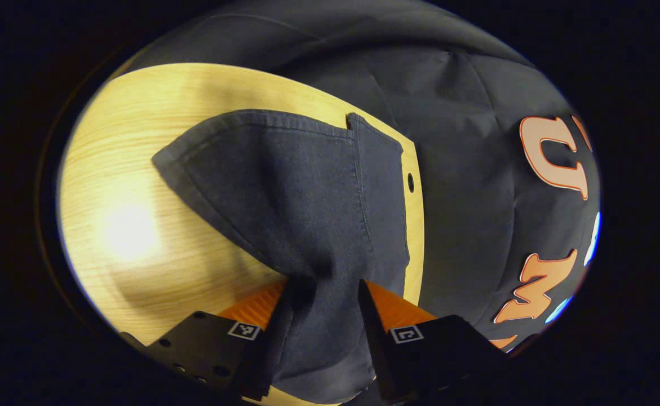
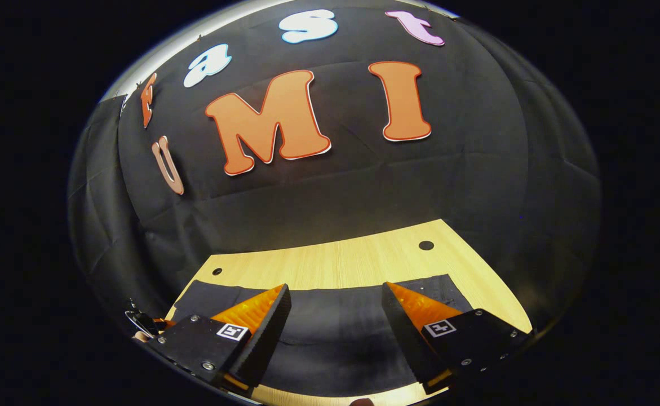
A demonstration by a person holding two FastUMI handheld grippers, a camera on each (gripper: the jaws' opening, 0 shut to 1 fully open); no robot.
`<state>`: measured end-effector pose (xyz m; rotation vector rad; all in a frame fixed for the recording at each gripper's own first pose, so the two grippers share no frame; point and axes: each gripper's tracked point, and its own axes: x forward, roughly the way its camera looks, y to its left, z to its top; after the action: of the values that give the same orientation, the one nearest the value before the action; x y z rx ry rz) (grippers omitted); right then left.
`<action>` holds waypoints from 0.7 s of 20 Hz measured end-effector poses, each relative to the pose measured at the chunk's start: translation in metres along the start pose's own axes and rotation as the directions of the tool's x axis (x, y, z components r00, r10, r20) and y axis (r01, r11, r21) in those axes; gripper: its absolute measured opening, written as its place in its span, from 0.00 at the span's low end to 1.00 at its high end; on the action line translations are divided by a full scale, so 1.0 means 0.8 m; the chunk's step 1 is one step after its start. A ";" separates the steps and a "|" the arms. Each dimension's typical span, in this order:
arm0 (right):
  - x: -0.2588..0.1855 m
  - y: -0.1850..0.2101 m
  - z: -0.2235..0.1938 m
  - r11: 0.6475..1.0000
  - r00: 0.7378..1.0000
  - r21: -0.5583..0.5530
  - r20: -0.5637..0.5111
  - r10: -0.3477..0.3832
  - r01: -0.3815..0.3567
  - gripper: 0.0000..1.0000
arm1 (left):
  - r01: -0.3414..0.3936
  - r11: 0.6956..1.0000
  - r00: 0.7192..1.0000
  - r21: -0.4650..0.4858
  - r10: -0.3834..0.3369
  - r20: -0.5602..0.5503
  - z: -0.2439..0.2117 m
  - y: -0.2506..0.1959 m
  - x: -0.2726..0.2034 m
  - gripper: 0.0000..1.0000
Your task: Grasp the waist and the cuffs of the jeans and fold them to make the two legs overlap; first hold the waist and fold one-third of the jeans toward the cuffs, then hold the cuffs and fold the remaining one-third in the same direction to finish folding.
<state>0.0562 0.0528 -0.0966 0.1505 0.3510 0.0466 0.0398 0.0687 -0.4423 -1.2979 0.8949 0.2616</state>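
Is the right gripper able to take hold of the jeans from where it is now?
Probably yes: the right gripper is open just above the flat jeans on the table, with nothing between them.

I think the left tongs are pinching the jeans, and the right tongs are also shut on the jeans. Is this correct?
Not fully. The left tongs do pinch the jeans, as the left gripper view shows. But in the right gripper view the right tongs stand open, fingers wide apart above the fabric lying flat on the table.
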 end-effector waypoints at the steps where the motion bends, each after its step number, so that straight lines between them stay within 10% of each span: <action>1: -0.004 -0.005 -0.002 1.000 1.000 0.005 -0.001 -0.006 0.006 0.97 | -0.002 1.000 1.000 -0.005 0.002 0.002 -0.001 0.000 0.006 0.64; 3: -0.009 -0.014 -0.005 1.000 1.000 0.016 -0.002 -0.022 0.022 0.98 | -0.021 1.000 0.999 -0.014 0.020 -0.025 -0.005 0.004 0.013 0.53; 5: -0.014 -0.027 -0.012 0.999 0.999 0.038 -0.010 -0.038 0.038 0.97 | -0.042 0.996 0.998 -0.074 0.039 -0.043 -0.012 0.005 0.030 0.04; 14: -0.044 -0.137 -0.066 0.889 0.993 0.445 -0.096 -0.073 0.108 0.97 | -0.009 1.000 1.000 0.015 0.009 -0.017 0.017 -0.019 0.009 0.00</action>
<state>0.0068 -0.0507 -0.1504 0.5942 0.4417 -0.1244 0.0597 0.0745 -0.4368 -1.2841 0.9157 0.2511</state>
